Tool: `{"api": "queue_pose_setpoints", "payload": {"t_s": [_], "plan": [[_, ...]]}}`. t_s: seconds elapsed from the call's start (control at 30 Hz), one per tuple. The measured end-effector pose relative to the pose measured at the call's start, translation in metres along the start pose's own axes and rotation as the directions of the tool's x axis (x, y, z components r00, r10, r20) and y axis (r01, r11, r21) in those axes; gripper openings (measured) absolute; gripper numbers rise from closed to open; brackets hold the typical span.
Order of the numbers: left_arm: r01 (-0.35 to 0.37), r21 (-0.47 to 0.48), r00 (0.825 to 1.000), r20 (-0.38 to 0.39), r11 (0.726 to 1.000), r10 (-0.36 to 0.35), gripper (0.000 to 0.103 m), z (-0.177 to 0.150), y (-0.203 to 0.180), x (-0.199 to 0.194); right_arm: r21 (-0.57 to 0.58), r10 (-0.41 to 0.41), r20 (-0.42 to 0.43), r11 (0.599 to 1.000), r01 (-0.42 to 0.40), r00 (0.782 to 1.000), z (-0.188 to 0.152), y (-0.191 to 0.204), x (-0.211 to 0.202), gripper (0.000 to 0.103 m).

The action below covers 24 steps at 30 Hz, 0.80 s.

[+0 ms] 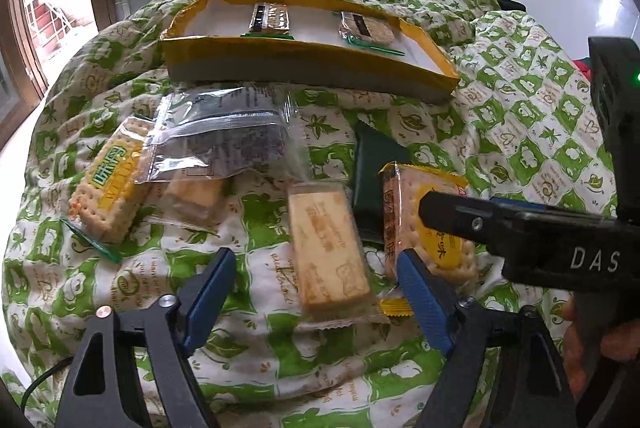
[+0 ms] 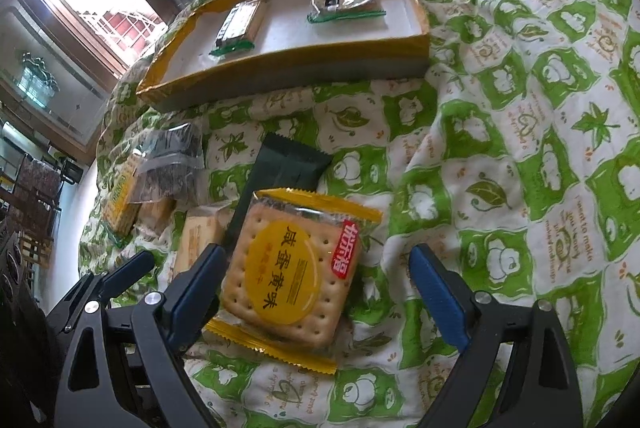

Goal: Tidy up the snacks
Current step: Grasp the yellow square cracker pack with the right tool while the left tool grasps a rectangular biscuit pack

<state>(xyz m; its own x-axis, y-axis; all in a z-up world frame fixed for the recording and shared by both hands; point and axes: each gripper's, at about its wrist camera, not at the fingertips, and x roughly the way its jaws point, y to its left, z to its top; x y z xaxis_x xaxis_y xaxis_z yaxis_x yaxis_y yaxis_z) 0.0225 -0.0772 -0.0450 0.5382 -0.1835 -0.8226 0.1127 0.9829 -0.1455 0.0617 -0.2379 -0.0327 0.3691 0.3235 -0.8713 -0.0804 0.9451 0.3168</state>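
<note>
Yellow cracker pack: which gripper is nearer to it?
Right. The right gripper straddles the yellow cracker pack with open jaws; the left gripper sits beside it, open around the pale biscuit pack.

Left gripper (image 1: 316,282) jaws open; right gripper (image 2: 316,292) jaws open, both angled downward.

Two hand-held black grippers with blue finger pads

The left gripper (image 1: 316,292) has black angular linkage arms with triangular cut-outs, silver round pivot screws at the joints, and ribbed blue pads (image 1: 208,302) lining the inner faces of its fingers; a thin black cable trails beside its left arm. The right gripper (image 2: 316,302) is built the same: black arms, silver screws, blue pads (image 2: 438,302). Seen from the left wrist view, its black body carries white letters "DAS", a small screw and a green light, with a hand (image 1: 600,348) beneath the lettering.
</note>
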Motion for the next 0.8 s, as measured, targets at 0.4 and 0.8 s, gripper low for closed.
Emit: {"api": "queue_pose_setpoints", "payload": {"t_s": [0.4,0.8], "plan": [[0.009,-0.026,1.0,-0.013,1.0,-0.009,0.078,-0.002,0.006,0.004,0.006,0.001,-0.018,1.0,-0.001,1.0,-0.002,0.001,0.006,0.092],[0.006,-0.029,1.0,-0.019,1.0,-0.007,0.054,-0.004,0.008,0.006,-0.006,0.006,-0.032,1.0,-0.006,0.999,-0.003,0.012,0.013,0.092]]}}
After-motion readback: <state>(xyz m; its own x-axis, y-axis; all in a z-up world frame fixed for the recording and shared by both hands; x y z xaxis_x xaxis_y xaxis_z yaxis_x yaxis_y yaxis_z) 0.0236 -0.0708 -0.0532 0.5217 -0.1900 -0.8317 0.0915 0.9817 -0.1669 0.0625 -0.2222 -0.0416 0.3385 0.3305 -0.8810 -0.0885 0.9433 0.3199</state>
